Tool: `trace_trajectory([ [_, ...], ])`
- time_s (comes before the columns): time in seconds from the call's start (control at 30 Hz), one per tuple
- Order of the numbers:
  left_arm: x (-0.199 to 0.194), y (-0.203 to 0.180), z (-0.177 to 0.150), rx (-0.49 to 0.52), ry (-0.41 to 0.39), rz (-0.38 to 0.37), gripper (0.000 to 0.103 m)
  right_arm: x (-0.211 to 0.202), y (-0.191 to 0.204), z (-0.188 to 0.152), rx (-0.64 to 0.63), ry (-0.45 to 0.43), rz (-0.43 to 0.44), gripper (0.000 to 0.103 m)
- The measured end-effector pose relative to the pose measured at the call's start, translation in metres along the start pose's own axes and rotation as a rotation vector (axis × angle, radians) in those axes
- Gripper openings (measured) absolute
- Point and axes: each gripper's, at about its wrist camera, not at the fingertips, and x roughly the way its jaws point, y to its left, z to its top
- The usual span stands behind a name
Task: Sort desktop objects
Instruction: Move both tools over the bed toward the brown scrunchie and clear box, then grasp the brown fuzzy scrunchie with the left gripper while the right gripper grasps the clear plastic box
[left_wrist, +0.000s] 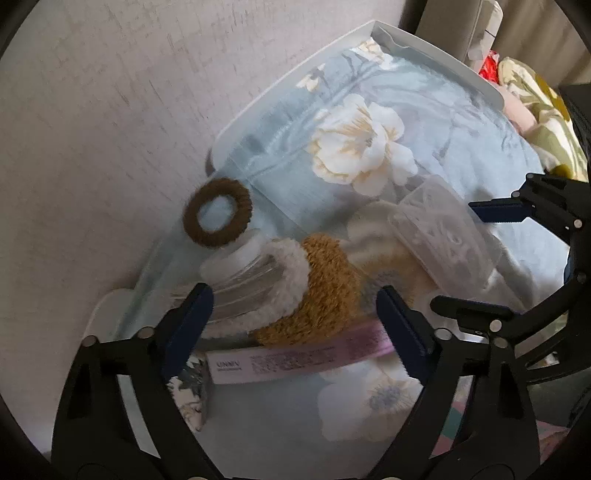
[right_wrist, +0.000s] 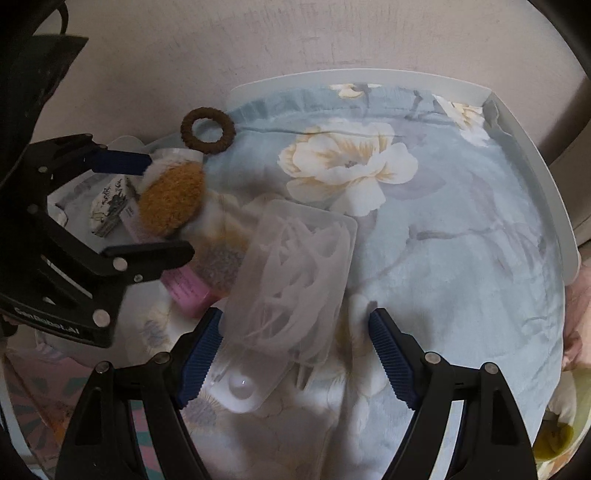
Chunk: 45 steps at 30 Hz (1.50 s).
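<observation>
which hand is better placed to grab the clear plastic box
Right. The right gripper is open, and the clear plastic box already lies between its fingers. The left gripper sits over the mustard fuzzy scrunchie, off to the box's side.

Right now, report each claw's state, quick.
Left claw: open, holding nothing, astride the fuzzy mustard scrunchie.
Right claw: open, holding nothing, astride the clear plastic case.

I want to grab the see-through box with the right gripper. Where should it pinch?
Pinch the clear box across its two long sides, coming from above. It lies flat on the cloth, and the right gripper probably spans that narrower width.
</observation>
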Motion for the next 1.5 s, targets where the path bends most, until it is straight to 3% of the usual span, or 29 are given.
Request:
trace_trajectory([
  [0.07, -0.001, -0.001, 0.000, 0.011, -0.013, 0.039, 0.069, 0.001, -0.002, 0.002, -0.004, -0.017, 0.005, 0.077],
  [0.17, -0.005, 0.004, 0.000, -0.001, -0.029, 0.028, 0.059, 0.002, -0.004, 0.007, -0.001, -0.023, 0.012, 0.077],
  [0.3, -0.012, 0.001, 0.002, 0.011, -0.047, 0.030, 0.047, 0.000, -0.007, 0.010, 0.006, -0.037, 0.002, 0.055],
  [0.37, -0.013, -0.003, 0.005, 0.029, -0.048, 0.044, 0.043, -0.001, -0.010, 0.010, 0.009, -0.042, -0.002, 0.050],
  [0.93, -0.019, -0.006, 0.011, 0.029, -0.072, 0.042, 0.036, -0.014, -0.020, 0.006, 0.038, -0.070, 0.018, 0.050],
  [1.23, -0.050, 0.012, 0.005, -0.074, -0.145, -0.071, 0.033, -0.028, -0.028, 0.005, 0.063, -0.095, 0.038, 0.050],
  [1.5, -0.063, 0.019, -0.003, -0.136, -0.164, -0.101, 0.032, -0.041, -0.036, 0.002, 0.101, -0.120, 0.086, 0.050],
])
